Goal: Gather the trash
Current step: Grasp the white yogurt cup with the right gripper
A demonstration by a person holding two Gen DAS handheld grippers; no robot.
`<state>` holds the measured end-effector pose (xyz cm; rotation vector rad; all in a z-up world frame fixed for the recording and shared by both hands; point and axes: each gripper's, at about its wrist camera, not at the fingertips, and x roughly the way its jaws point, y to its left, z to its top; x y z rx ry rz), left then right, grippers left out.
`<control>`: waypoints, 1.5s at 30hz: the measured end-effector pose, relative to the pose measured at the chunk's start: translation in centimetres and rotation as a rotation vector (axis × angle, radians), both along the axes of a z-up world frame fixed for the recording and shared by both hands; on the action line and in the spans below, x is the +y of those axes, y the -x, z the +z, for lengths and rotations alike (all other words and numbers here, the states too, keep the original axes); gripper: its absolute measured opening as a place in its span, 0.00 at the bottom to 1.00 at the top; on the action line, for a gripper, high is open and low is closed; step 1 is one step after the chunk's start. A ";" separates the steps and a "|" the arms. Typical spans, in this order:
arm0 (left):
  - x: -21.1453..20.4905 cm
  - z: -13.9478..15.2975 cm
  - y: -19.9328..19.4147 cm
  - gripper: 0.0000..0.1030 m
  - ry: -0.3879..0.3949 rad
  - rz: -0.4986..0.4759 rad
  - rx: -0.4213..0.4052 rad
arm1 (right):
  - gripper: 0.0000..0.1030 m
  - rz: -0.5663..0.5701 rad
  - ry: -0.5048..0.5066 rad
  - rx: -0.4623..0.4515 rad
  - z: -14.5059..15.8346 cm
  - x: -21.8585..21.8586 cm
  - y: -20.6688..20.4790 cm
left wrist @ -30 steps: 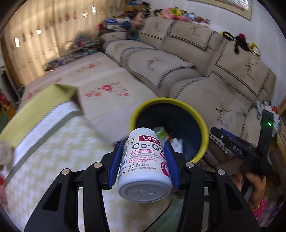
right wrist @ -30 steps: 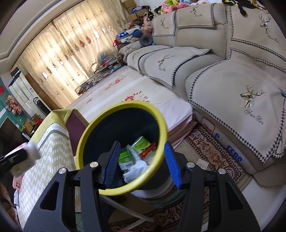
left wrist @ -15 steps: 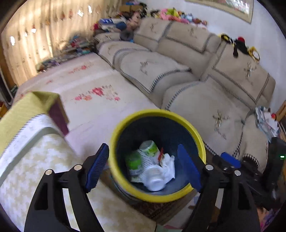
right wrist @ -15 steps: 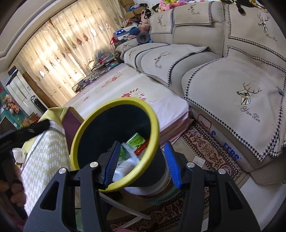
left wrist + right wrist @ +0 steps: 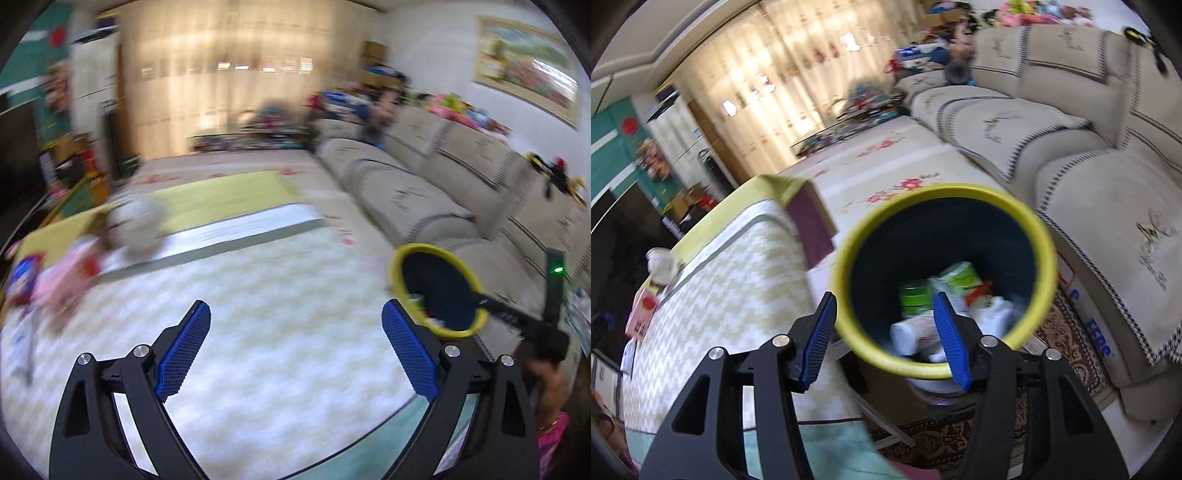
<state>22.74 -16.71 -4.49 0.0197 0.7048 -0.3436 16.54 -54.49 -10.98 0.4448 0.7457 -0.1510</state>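
Yellow-rimmed bin (image 5: 943, 280): dark blue inside, its mouth tilted toward the right wrist camera, long axis running away and down from the lens; it sat off the table's right edge, between table and sofa.
Bin contents: a white bottle (image 5: 916, 334) lay on its side at the bottom, long axis roughly left to right, beside a green-labelled container (image 5: 916, 297), a second green-and-white container (image 5: 960, 277) and crumpled white wrapping (image 5: 995, 314); the picture was blurred, so labels could not be read.
Right gripper (image 5: 886, 334): partly spread, its blue pads astride the near rim, one outside the wall and one over the opening; whether the pads actually pinched the rim could not be told.
Left gripper (image 5: 295, 350): spread wide with nothing between the pads, hovering over the table, pointing across it toward the curtains.
Bin from the left wrist: seen to the right (image 5: 437, 291), mouth facing left toward the camera, with the right gripper's black fingers (image 5: 498, 310) at its rim.
Table (image 5: 258, 332): covered in a pale zigzag cloth with a yellow-green border.
Table's far left: blurred pink and white items (image 5: 66, 277).
Sofa (image 5: 1089, 147): beige, with checked trim, to the right of the bin.
Patterned rug (image 5: 1067, 332): on the floor below the bin.
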 end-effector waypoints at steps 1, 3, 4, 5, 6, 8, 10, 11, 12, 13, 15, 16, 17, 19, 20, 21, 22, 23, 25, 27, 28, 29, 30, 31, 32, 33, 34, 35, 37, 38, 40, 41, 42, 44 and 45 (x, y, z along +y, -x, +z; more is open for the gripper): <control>1.7 -0.1 0.2 0.90 0.004 0.034 0.001 | 0.51 0.018 0.004 -0.003 0.3 0.7 -0.3; 5.9 -0.3 0.8 0.91 0.016 0.114 0.002 | 0.51 0.062 0.009 -0.010 1.2 2.7 -1.2; 7.5 -0.5 1.1 0.91 0.023 0.143 0.000 | 0.51 0.094 0.014 -0.016 1.9 4.3 -1.9; 9.1 -0.5 1.4 0.91 0.027 0.171 -0.004 | 0.51 0.119 0.018 -0.021 2.4 5.5 -2.4; 10.5 -0.7 1.6 0.91 0.030 0.195 -0.009 | 0.51 0.155 0.022 -0.026 3.1 7.2 -3.2; 13.3 -0.9 2.1 0.91 0.034 0.237 -0.021 | 0.52 0.206 0.035 -0.032 4.1 9.9 -4.4; 15.7 -1.1 2.7 0.91 0.041 0.268 -0.037 | 0.52 0.271 0.062 -0.043 5.4 13.4 -5.9; 16.6 -1.2 2.9 0.91 0.042 0.281 -0.044 | 0.52 0.294 0.068 -0.046 5.7 14.7 -6.5; 17.5 -1.3 3.2 0.91 0.043 0.294 -0.050 | 0.52 0.321 0.070 -0.048 6.2 16.1 -7.2; 18.7 -1.5 3.7 0.91 0.041 0.313 -0.057 | 0.52 0.352 0.069 -0.053 6.8 17.8 -8.2; 20.9 -1.8 4.2 0.91 0.050 0.342 -0.068 | 0.52 0.400 0.078 -0.064 7.8 21.2 -10.0; 21.4 -1.8 4.5 0.91 0.057 0.355 -0.072 | 0.52 0.413 0.082 -0.067 8.1 22.5 -10.6; 22.4 -1.9 4.8 0.91 0.065 0.375 -0.078 | 0.52 0.433 0.083 -0.073 8.5 24.0 -11.4; 24.2 -2.2 5.3 0.92 0.078 0.406 -0.083 | 0.54 0.462 0.068 -0.078 9.0 27.0 -13.0; 25.0 -2.4 5.5 0.92 0.081 0.424 -0.083 | 0.56 0.477 0.059 -0.080 9.0 28.7 -13.7; 25.5 -2.4 5.6 0.92 0.083 0.438 -0.082 | 0.56 0.483 0.056 -0.082 9.0 29.5 -14.0; 26.5 -2.7 5.8 0.92 0.088 0.454 -0.083 | 0.56 0.492 0.062 -0.082 8.9 31.0 -14.8; 26.9 -2.9 6.0 0.92 0.093 0.461 -0.084 | 0.56 0.496 0.073 -0.082 8.8 32.5 -15.6; 28.1 -3.3 6.4 0.92 0.099 0.479 -0.086 | 0.59 0.490 0.091 -0.078 8.6 34.5 -16.9; 28.6 -3.6 6.6 0.92 0.097 0.489 -0.084 | 0.62 0.486 0.090 -0.071 8.1 36.1 -18.3; 28.7 -3.8 6.6 0.92 0.095 0.492 -0.082 | 0.63 0.473 0.096 -0.071 7.9 36.9 -19.2; 28.7 -3.9 6.5 0.92 0.093 0.495 -0.079 | 0.65 0.464 0.101 -0.066 7.8 37.0 -19.9; 28.9 -4.0 6.4 0.92 0.093 0.497 -0.076 | 0.67 0.456 0.100 -0.058 7.5 37.4 -20.7; 29.2 -4.2 6.5 0.92 0.096 0.497 -0.072 | 0.67 0.448 0.093 -0.049 7.2 37.8 -21.5; 29.5 -4.4 6.5 0.92 0.100 0.497 -0.069 | 0.69 0.440 0.093 -0.044 6.8 37.9 -21.9; 29.6 -4.4 6.6 0.92 0.102 0.498 -0.068 | 0.71 0.431 0.096 -0.036 6.5 38.2 -22.5; 29.9 -4.6 6.5 0.92 0.105 0.500 -0.067 | 0.71 0.425 0.094 -0.023 6.1 38.4 -23.2; 30.0 -4.7 6.6 0.92 0.106 0.503 -0.067 | 0.72 0.423 0.084 -0.011 5.8 38.6 -23.8; 30.2 -4.8 6.7 0.92 0.106 0.507 -0.067 | 0.72 0.417 0.061 0.014 5.1 38.9 -24.9; 30.3 -5.0 6.7 0.92 0.107 0.509 -0.067 | 0.72 0.412 0.051 0.030 4.7 39.0 -25.6; 30.5 -5.1 6.9 0.92 0.115 0.507 -0.061 | 0.73 0.405 0.040 0.045 4.2 39.0 -26.2; 30.5 -5.2 7.0 0.92 0.118 0.507 -0.058 | 0.74 0.401 0.035 0.052 3.9 39.1 -26.6; 30.6 -5.4 6.8 0.92 0.120 0.506 -0.053 | 0.75 0.397 0.033 0.058 3.7 39.2 -26.9; 30.6 -5.7 6.7 0.92 0.119 0.504 -0.045 | 0.75 0.388 0.034 0.073 3.2 39.3 -27.6; 30.6 -5.9 6.6 0.92 0.119 0.504 -0.042 | 0.75 0.385 0.028 0.083 3.0 39.5 -28.0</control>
